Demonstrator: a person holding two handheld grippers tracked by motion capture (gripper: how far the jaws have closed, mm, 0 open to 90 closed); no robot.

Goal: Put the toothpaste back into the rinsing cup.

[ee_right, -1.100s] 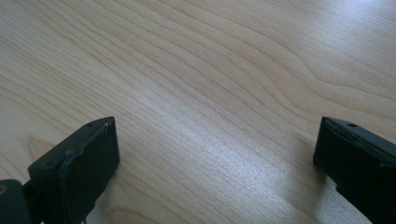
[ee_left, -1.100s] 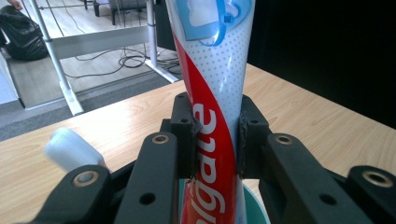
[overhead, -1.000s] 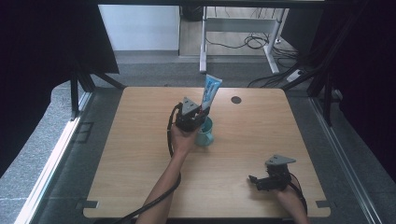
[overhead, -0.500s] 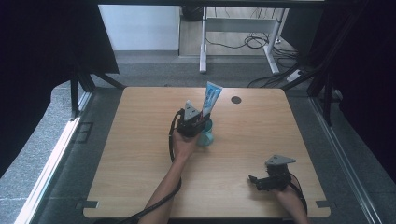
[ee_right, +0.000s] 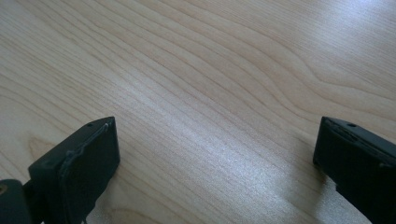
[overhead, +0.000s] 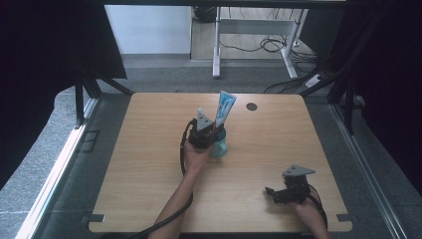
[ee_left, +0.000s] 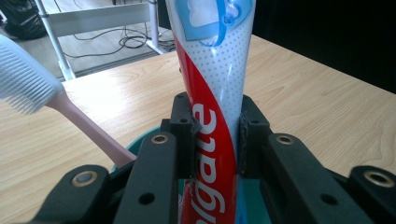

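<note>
Room: grey floor around the table, dark curtains at both sides, a white desk frame (overhead: 259, 30) with loose cables beyond the far edge.
Surface: light wooden table (overhead: 149, 164), rectangular, with a small dark round spot (overhead: 251, 106) near the far edge, right of its middle.
Left gripper (overhead: 209, 135): held a little toward the far edge from the table's centre, right beside the cup; its jaws are closed tight on the toothpaste tube, one pad pressed against each side of it, as the left gripper view shows.
Toothpaste tube (ee_left: 212, 107): red, white and blue, standing nearly upright with its flat crimped end up; its lower end goes down into the cup; in the high view (overhead: 223, 108) it leans slightly toward the far right corner.
Cup (overhead: 220, 147): teal, standing on the table just toward the far edge from the centre; its rim shows behind the jaws in the left gripper view (ee_left: 140, 142).
Toothbrush (ee_left: 60, 109): pink handle rising out of the cup, tilted away from the tube, white bristle head up.
Right gripper (overhead: 278, 191): low over the table near the near right corner, well apart from the cup; jaws spread wide with bare wood between them.
Forearms: both come in over the near edge.
</note>
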